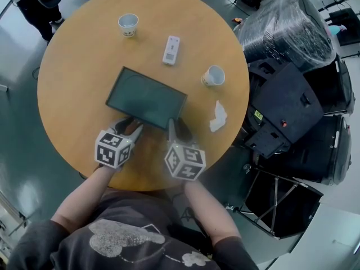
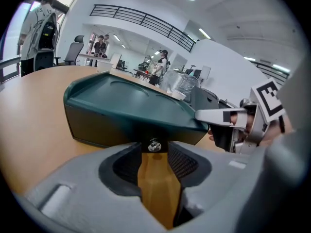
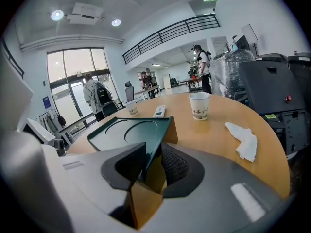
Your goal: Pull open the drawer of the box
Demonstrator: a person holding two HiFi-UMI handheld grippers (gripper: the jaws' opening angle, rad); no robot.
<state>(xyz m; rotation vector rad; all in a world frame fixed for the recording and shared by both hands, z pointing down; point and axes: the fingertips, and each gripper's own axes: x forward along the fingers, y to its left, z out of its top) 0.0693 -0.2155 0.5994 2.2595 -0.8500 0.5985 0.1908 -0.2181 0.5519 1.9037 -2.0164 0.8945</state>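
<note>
Box drawer prob. shut — R fingers clamp corner.

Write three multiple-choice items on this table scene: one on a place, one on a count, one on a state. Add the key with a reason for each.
1. Where does the crumpled tissue lie?
A. on the wood, off the right end of the box
B. on top of the box
C. inside a cup

2. How many paper cups stand on the table?
A. one
B. two
C. four

3. How do the left gripper's jaws stand?
A. clamped on a cup
B. pressed together, empty
C. apart, with the drawer knob between them

Key:
1 A: the head view shows the tissue on bare wood beside the box.
2 B: one cup stands at the far edge and one stands right of the box.
3 C: the left gripper view shows table wood on both sides of the knob.
</note>
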